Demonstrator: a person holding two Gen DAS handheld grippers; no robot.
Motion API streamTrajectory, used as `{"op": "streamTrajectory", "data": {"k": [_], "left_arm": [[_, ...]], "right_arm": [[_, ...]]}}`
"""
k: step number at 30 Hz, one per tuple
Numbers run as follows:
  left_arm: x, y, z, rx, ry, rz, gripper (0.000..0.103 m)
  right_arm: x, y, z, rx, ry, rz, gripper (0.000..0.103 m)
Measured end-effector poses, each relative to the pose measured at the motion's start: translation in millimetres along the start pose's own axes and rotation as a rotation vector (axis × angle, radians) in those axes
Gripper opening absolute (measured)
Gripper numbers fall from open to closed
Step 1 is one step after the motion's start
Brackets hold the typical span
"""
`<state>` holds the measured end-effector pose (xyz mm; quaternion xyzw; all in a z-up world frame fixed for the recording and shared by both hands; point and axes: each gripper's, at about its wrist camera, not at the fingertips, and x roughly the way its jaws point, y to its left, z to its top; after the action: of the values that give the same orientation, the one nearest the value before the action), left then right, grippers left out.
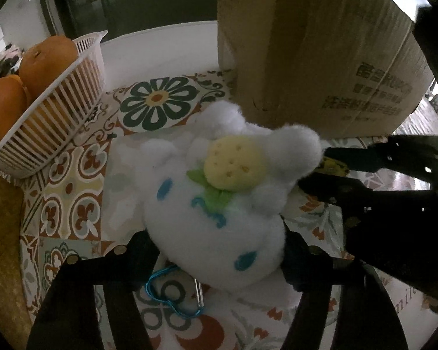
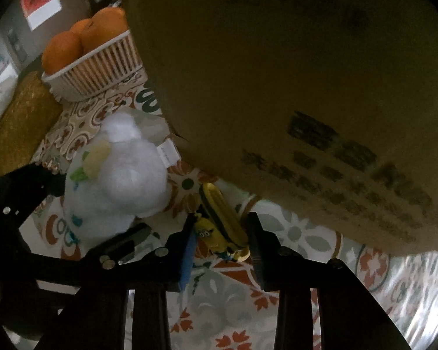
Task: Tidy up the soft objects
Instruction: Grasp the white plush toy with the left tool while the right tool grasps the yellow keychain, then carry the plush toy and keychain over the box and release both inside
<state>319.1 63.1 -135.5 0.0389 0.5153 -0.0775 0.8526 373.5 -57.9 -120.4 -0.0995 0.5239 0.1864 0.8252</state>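
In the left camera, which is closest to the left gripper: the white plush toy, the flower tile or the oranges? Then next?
1. White plush toy, between the left gripper's fingers.
2. Flower tile, ahead beyond the toy.
3. Oranges, far left in the white basket.

Dark printed characters in three rows are seen on the side of the cardboard box [image 1: 330, 67], low toward its right corner; they appear to be Chinese, with what may be Latin letters ending the top row, but none can be read. The same print is blurred in the right wrist view.
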Motion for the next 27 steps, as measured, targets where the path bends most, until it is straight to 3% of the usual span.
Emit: {"op": "streamTrajectory", "data": {"k": [5,16,27], "left_arm": [[-13.7,-6.6,-5.7,-0.024,-0.01,-0.006,0.068],[-67.8,-27.0,-17.1,-0.004,-0.123,0.054,0.068],[-109.5,-45.9,-10.1,0.003,-0.215,0.018,0.068]], "right_arm": [[-14.7,-9.5,-15.3,0.101,-0.032,-0.006,0.034],[-72.1,-23.4,-54.0,0.224,-0.146,-0.085,0.034],[-129.3,-32.5,-71.5,0.29,-0.247,-0.13,0.034]]}}
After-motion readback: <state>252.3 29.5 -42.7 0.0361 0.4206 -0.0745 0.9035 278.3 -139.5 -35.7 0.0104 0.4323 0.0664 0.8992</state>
